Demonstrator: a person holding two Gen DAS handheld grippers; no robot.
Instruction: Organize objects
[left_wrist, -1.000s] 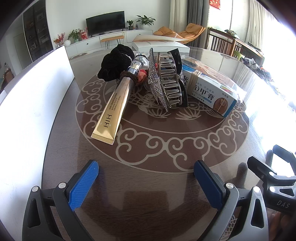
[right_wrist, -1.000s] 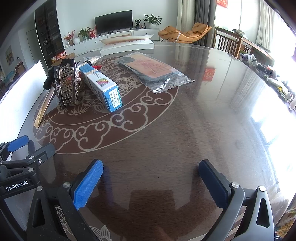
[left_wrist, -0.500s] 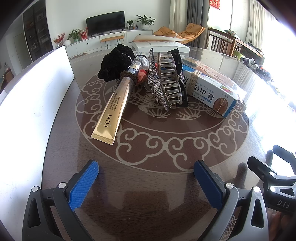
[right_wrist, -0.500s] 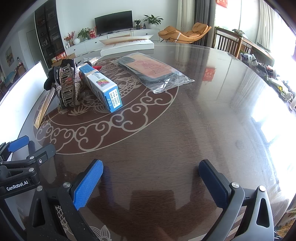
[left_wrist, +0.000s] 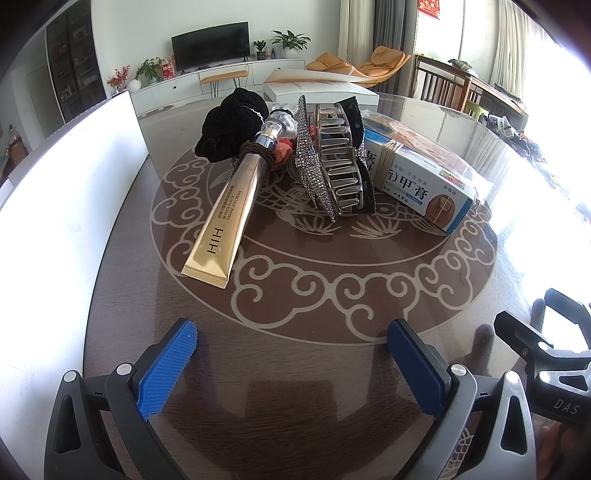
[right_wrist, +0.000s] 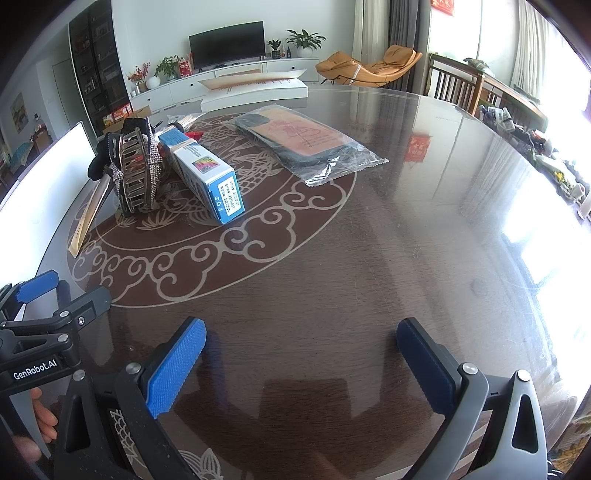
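A gold cream tube (left_wrist: 225, 210) lies on the round dark table, its cap resting on a black scrunchie (left_wrist: 229, 131). Beside it are a rhinestone hair clip (left_wrist: 312, 162), a large claw clip (left_wrist: 341, 162) and a white-blue ointment box (left_wrist: 421, 184). The right wrist view shows the box (right_wrist: 205, 173), the clips (right_wrist: 135, 170) and a bagged phone case (right_wrist: 306, 142) further back. My left gripper (left_wrist: 291, 354) is open and empty, well short of the tube. My right gripper (right_wrist: 303, 354) is open and empty over bare table.
A white open box (left_wrist: 62, 192) stands along the table's left side. A flat white box (left_wrist: 317, 86) lies at the far edge. The right gripper's body (left_wrist: 546, 365) shows at the left view's right edge. Chairs stand beyond the table.
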